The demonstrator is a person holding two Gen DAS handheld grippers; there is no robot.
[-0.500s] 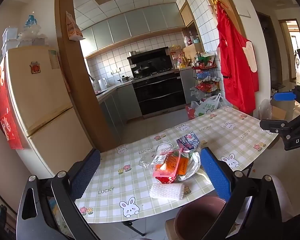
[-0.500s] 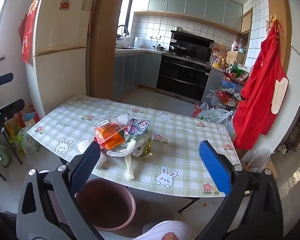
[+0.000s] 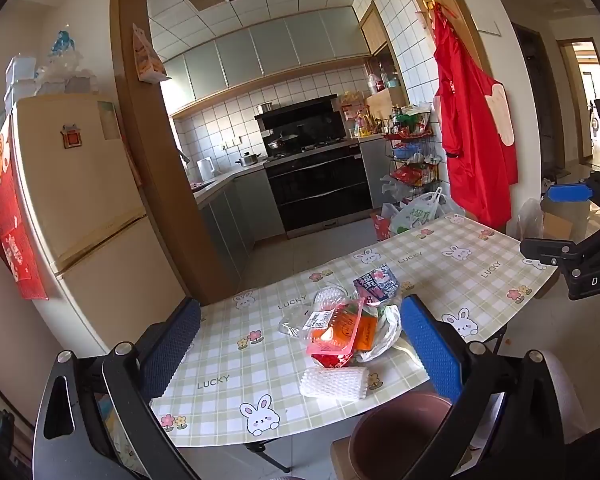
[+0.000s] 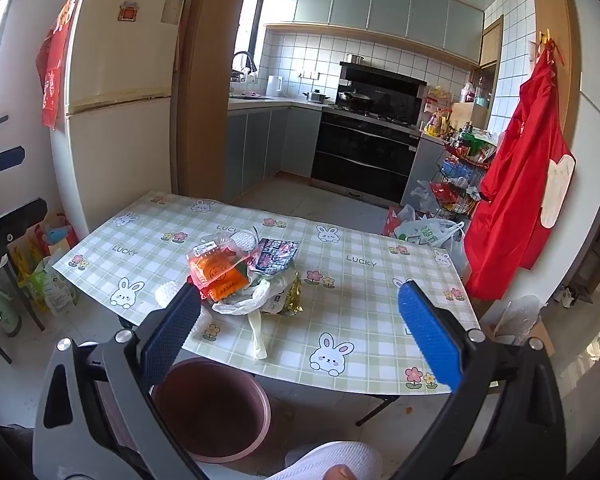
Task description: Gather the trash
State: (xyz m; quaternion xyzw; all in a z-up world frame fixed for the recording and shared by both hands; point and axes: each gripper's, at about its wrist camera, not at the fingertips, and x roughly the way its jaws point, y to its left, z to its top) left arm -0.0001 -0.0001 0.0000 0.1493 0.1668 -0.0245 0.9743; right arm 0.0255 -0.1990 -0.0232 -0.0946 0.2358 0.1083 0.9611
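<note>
Two tools gaping, bin [image 4: 216,408] half-hidden under table [image 4: 380,320]

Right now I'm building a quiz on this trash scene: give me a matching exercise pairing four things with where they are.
1. white foam net
2. brown bin
3. red apron
4. steel pot

a. on the kitchen counter
b. hanging on the wall
c. at the table's near edge
d. on the floor below the table edge

Pairs: 1-c, 2-d, 3-b, 4-a

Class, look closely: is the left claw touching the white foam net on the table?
Apart. The left wrist view shows the left claw open, with the white foam net lying untouched between its fingers on the table.
</note>
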